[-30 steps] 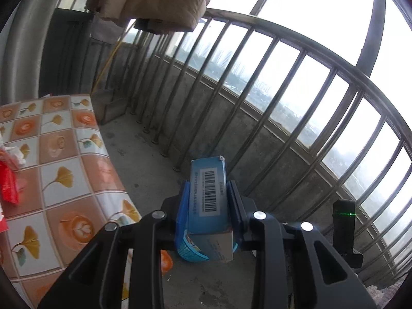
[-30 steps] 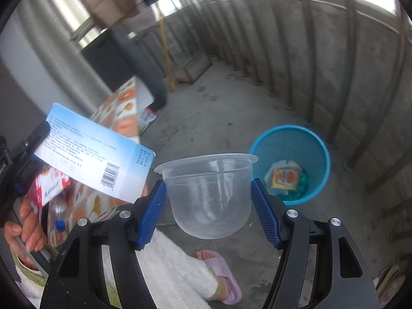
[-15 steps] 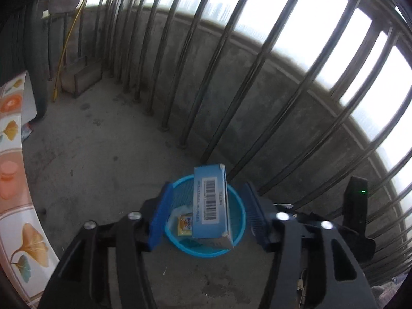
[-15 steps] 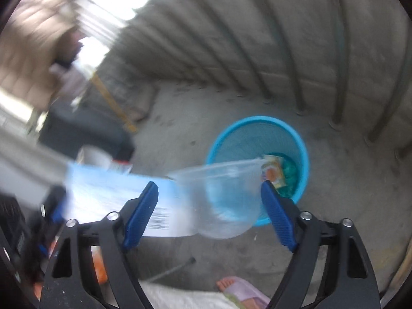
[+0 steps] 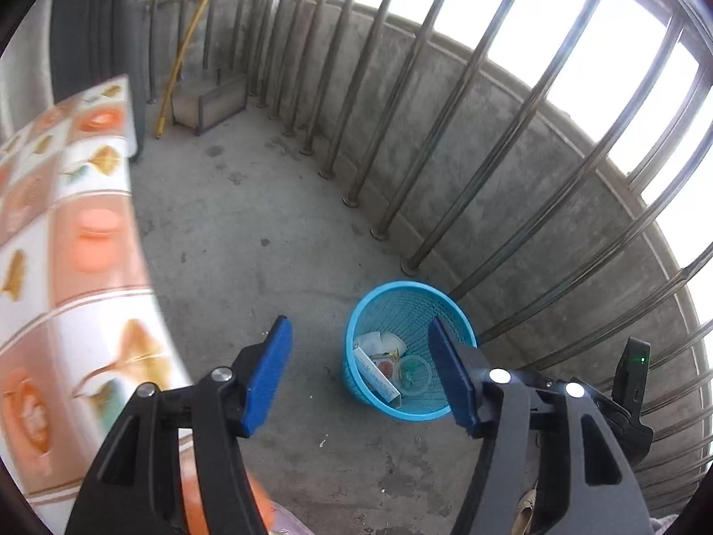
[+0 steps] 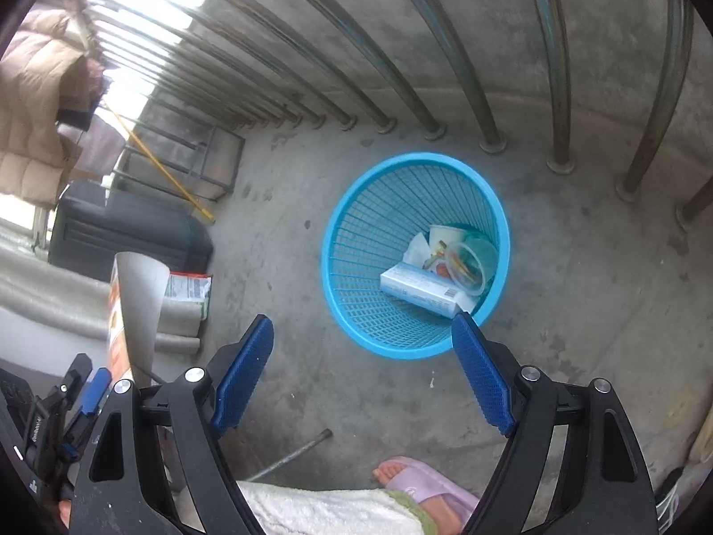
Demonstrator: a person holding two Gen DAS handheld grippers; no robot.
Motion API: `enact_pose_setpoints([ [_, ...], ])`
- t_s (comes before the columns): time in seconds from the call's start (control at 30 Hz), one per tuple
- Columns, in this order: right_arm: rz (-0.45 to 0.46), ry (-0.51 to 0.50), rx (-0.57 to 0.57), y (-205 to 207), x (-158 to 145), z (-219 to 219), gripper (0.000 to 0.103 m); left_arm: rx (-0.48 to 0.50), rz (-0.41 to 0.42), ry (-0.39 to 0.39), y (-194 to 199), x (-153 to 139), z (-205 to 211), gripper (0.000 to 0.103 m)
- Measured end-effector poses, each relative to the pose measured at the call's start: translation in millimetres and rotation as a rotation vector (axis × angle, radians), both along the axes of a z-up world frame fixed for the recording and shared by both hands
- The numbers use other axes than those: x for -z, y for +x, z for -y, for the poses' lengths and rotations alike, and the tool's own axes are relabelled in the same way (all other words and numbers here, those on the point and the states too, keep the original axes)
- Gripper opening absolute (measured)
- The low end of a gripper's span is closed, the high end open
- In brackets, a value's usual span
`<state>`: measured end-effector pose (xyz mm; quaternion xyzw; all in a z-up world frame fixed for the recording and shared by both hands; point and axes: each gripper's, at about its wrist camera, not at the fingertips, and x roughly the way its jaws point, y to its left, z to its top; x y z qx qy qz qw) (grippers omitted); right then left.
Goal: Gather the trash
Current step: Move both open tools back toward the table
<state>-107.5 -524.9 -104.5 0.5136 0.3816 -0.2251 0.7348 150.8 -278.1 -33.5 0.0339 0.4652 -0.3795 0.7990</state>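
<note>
A blue mesh trash basket (image 5: 445, 307) (image 6: 370, 232) stands on the concrete floor by the railing. Inside lie a light blue box (image 5: 376, 374) (image 6: 419, 287), a clear plastic cup (image 5: 414, 372) (image 6: 468, 265) and other scraps. My left gripper (image 5: 361, 370) is open and empty above the floor beside the basket. My right gripper (image 6: 363, 374) is open and empty above the basket's near rim.
A table with an orange and white patterned cloth (image 5: 67, 267) stands to the left. Metal railing bars (image 5: 445, 133) run along a low concrete wall behind the basket. A foot in a pink slipper (image 6: 423, 483) is close below the right gripper. A dark case (image 6: 129, 232) sits at the left.
Both grippers opened. The blue box dropped from the left gripper and the clear cup from the right gripper; both now lie in the basket.
</note>
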Motion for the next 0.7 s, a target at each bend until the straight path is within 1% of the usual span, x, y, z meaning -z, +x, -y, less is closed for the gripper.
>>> enact_pose_setpoints([
  [0.1, 0.025, -0.044, -0.029, 4, -16, -8, 0.083, 0.006, 0.046, -0.016, -12, -18, -25, 0.069],
  [0.13, 0.045, -0.065, -0.048, 6, -28, -13, 0.084, 0.008, 0.067, -0.020, -17, -24, -35, 0.071],
  [0.2, 0.073, -0.088, -0.074, 10, -39, -19, 0.086, 0.004, 0.112, -0.029, -27, -36, -55, 0.074],
  [0.23, 0.100, -0.105, -0.097, 12, -50, -26, 0.087, -0.004, 0.143, -0.032, -33, -42, -69, 0.076],
  [0.33, 0.149, -0.128, -0.164, 22, -68, -42, 0.088, -0.022, 0.192, -0.034, -45, -54, -99, 0.079],
  [0.5, 0.203, -0.128, -0.297, 49, -93, -72, 0.088, -0.111, 0.267, -0.089, -60, -72, -170, 0.083],
  [0.6, 0.251, -0.128, -0.393, 69, -112, -101, 0.088, -0.173, 0.278, -0.138, -65, -79, -219, 0.084],
  [0.7, 0.281, -0.118, -0.478, 89, -123, -127, 0.088, -0.236, 0.285, -0.180, -68, -87, -263, 0.084],
])
